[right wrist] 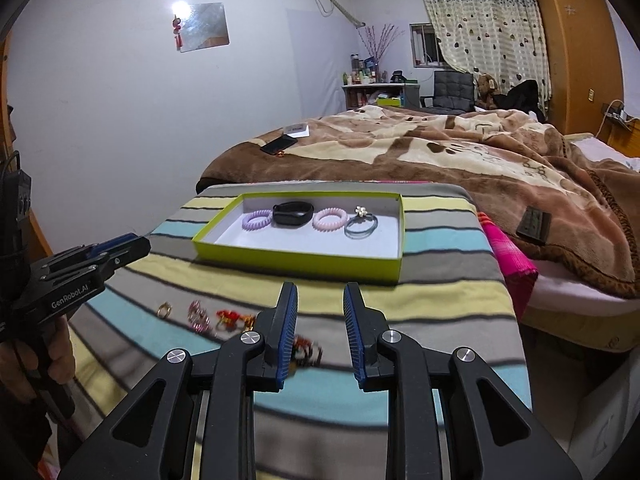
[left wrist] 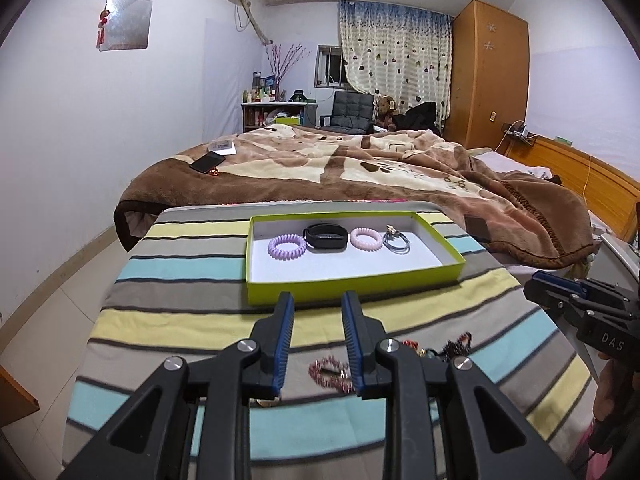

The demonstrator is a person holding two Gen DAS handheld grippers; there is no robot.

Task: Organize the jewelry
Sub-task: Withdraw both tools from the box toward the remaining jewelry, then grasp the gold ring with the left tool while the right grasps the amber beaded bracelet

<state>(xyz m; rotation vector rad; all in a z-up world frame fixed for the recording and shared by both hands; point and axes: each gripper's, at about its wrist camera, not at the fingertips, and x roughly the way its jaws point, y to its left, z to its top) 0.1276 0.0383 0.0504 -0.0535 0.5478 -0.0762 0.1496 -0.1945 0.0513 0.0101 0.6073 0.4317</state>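
Note:
A lime-green box [left wrist: 256,260] [right wrist: 304,260] stands on the striped cloth. It holds a purple coil hair tie [left wrist: 287,243] [right wrist: 257,219], a black band [left wrist: 325,235] [right wrist: 293,213], a pink coil hair tie [left wrist: 365,238] [right wrist: 328,219] and grey rings with a charm [left wrist: 397,242] [right wrist: 361,224]. Loose jewelry lies near me: a red-pink beaded bracelet [left wrist: 329,373] between my left fingers, dark beads [left wrist: 460,342], a gold ring [right wrist: 164,310], a pink piece [right wrist: 199,314], a red piece [right wrist: 230,317]. My left gripper [left wrist: 316,340] is open. My right gripper [right wrist: 321,332] is open and empty.
The striped cloth [left wrist: 180,280] covers a small table at the bed's foot. The bed has a brown blanket [left wrist: 360,168], a phone [left wrist: 207,162] and a small dark remote [right wrist: 534,224]. A pink cloth [right wrist: 508,260] hangs at the table's right.

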